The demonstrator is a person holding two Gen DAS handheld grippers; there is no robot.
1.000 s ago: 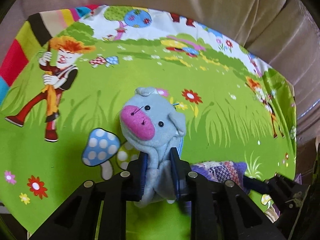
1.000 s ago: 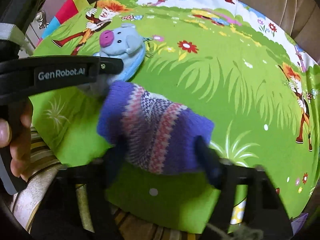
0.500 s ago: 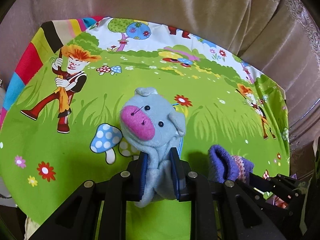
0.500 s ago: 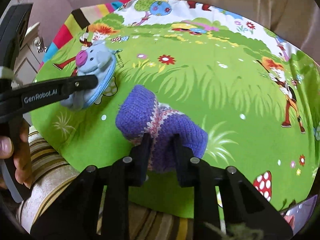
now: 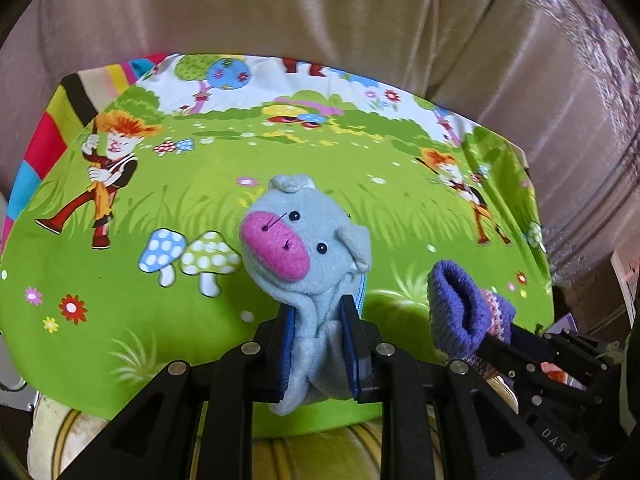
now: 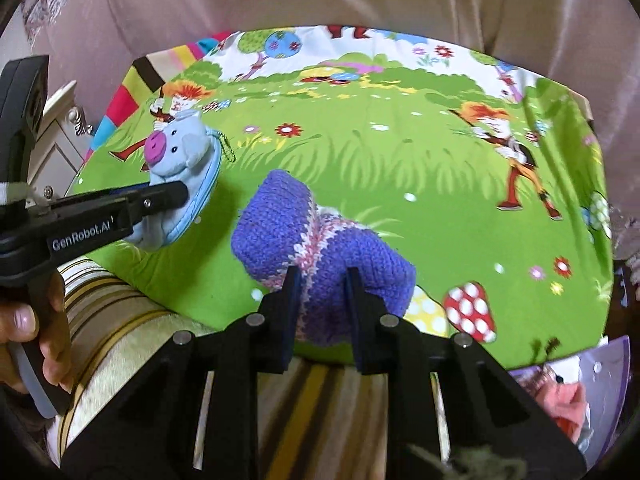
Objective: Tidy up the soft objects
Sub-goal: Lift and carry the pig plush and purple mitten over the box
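My left gripper (image 5: pixel 318 330) is shut on a light blue plush pig pouch (image 5: pixel 304 244) with a pink snout, held above the green cartoon cloth (image 5: pixel 120 280). The pouch also shows in the right wrist view (image 6: pixel 180 160), gripped by the left gripper (image 6: pixel 176 196). My right gripper (image 6: pixel 320 300) is shut on a purple knitted sock (image 6: pixel 320 236) with pink-white stripes, held over the cloth's near edge. The sock also shows at the right of the left wrist view (image 5: pixel 464 312).
The cloth (image 6: pixel 400 168) covers a sofa seat with a beige backrest (image 5: pixel 320 12) behind. A striped cushion edge (image 6: pixel 120 320) lies below the cloth. A white cabinet (image 6: pixel 56 128) stands at the left. A purple container with pink fabric (image 6: pixel 568 392) sits at the lower right.
Both grippers have pulled back and up from the cloth with their objects. The right gripper closed on the purple sock and lifted it.
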